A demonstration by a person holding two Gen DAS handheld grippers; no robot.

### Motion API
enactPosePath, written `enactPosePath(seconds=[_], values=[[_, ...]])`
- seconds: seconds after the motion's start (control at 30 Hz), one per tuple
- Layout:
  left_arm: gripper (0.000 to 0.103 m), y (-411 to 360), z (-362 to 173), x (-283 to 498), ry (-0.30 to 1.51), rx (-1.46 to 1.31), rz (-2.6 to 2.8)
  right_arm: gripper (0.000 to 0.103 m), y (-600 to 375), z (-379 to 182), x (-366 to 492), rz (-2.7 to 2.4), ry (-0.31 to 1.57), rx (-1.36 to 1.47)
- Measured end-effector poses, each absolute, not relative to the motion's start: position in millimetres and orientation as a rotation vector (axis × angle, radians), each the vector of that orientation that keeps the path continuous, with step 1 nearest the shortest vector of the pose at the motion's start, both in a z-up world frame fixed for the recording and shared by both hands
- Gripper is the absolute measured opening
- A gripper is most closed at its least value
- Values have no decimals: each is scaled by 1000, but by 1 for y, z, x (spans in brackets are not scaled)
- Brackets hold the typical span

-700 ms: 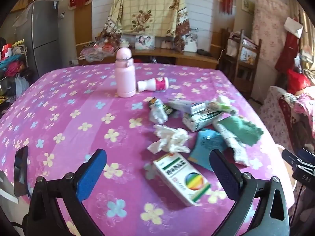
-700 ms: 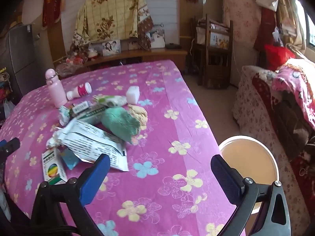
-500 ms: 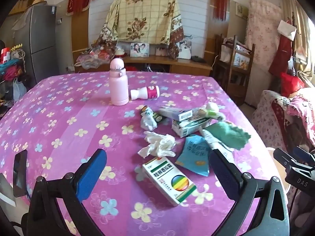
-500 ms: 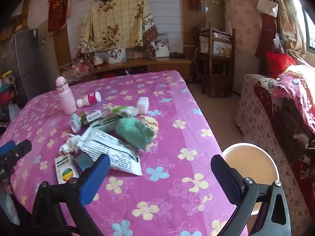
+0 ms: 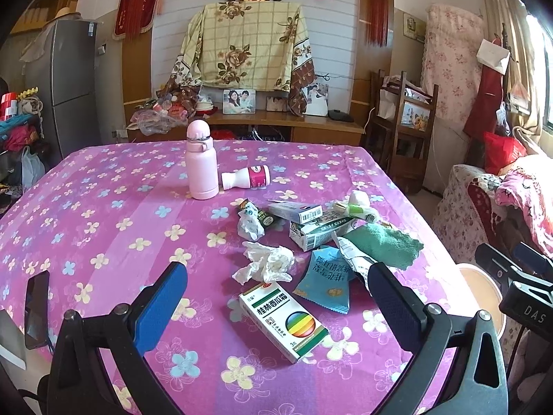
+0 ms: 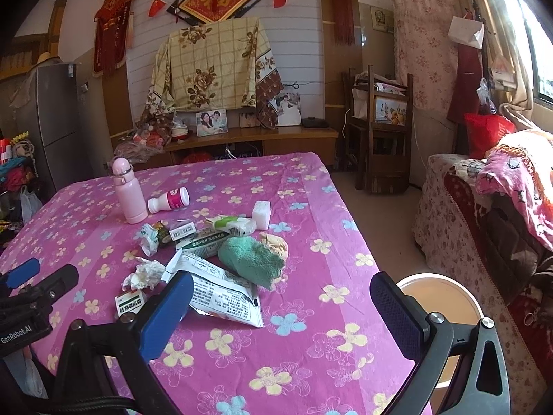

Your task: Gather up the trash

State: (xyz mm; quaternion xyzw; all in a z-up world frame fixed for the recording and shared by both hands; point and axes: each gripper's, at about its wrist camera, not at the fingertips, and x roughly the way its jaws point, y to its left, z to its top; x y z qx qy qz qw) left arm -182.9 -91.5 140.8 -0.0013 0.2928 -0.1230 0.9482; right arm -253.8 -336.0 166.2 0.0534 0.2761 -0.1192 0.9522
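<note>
Trash lies in a pile on the purple flowered table [image 5: 103,214]: a white and green box with a rainbow circle [image 5: 282,321], a crumpled tissue [image 5: 266,265], a blue packet [image 5: 327,282], several cartons [image 5: 319,233] and a printed white bag [image 6: 221,294]. My left gripper [image 5: 276,297] is open and empty, just above the near edge, with the rainbow box between its fingers. My right gripper [image 6: 276,314] is open and empty over the table's right front corner, near the printed bag. A round tan bin [image 6: 439,306] stands on the floor to the right.
A pink flask [image 5: 201,160] stands upright mid-table with a small pink-labelled bottle [image 5: 246,178] lying beside it. A green cloth [image 6: 254,261] and a white sponge block [image 6: 261,214] lie among the trash. A phone [image 5: 36,307] lies at the left edge. A sofa [image 6: 484,214] is to the right.
Both grippers have pulled back and tilted up, so the table and trash sit lower and farther in both views. Nothing on the table has moved.
</note>
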Motion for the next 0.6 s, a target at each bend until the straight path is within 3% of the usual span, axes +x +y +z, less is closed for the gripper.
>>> enactPosePath(seconds=[0.6], values=[[103,-91,141,-185,593,-10,-254,103,-332,172,-257,-248,534,93]])
